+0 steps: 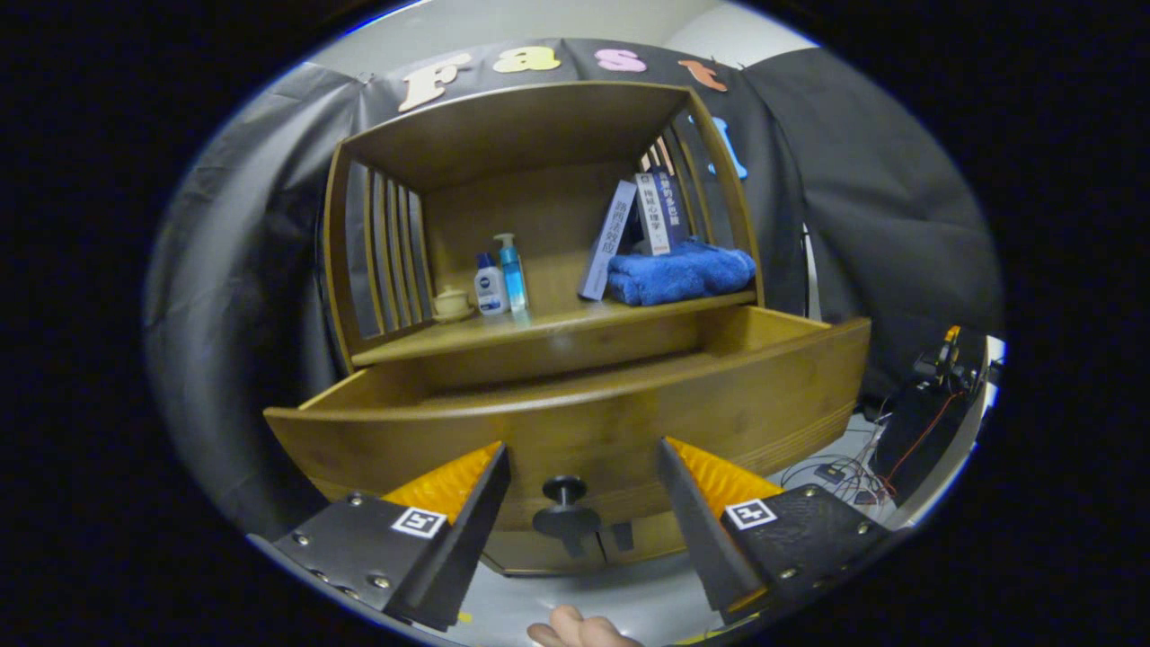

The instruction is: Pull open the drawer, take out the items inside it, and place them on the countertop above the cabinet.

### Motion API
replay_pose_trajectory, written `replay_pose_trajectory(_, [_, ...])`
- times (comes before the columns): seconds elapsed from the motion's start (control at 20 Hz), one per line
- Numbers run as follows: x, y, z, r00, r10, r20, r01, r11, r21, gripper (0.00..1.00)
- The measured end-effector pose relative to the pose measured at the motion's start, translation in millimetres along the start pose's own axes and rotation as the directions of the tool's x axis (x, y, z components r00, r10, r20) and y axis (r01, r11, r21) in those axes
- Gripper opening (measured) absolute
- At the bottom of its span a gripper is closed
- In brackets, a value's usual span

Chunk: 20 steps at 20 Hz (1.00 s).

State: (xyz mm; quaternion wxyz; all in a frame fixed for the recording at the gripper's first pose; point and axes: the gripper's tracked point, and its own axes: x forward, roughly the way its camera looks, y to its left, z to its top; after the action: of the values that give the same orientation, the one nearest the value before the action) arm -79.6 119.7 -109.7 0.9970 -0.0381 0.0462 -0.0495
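Observation:
The wooden drawer (575,422) stands pulled out of the cabinet, its front panel facing me. Its dark round knob (565,505) sits between my two fingers, just ahead of them, touching neither. My gripper (579,467) is open, fingers spread wide to either side of the knob. The drawer's inside is hidden behind its front panel, so its contents cannot be seen. Above the drawer lies the countertop (548,325), a wooden shelf surface inside an open hutch.
On the countertop stand a small cream pot (450,302), a white bottle (490,286) and a blue pump bottle (512,272) at left. Books (633,229) and a folded blue towel (680,272) sit at right. Cables and equipment (898,431) lie on the floor right of the cabinet. A hand (579,629) shows below the fingers.

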Motion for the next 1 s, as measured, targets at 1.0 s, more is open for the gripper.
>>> replay_pose_trajectory(1.0, [115, 32, -14, 0.773, -0.11, -0.625, -0.005, 0.984, -0.178, 0.98])
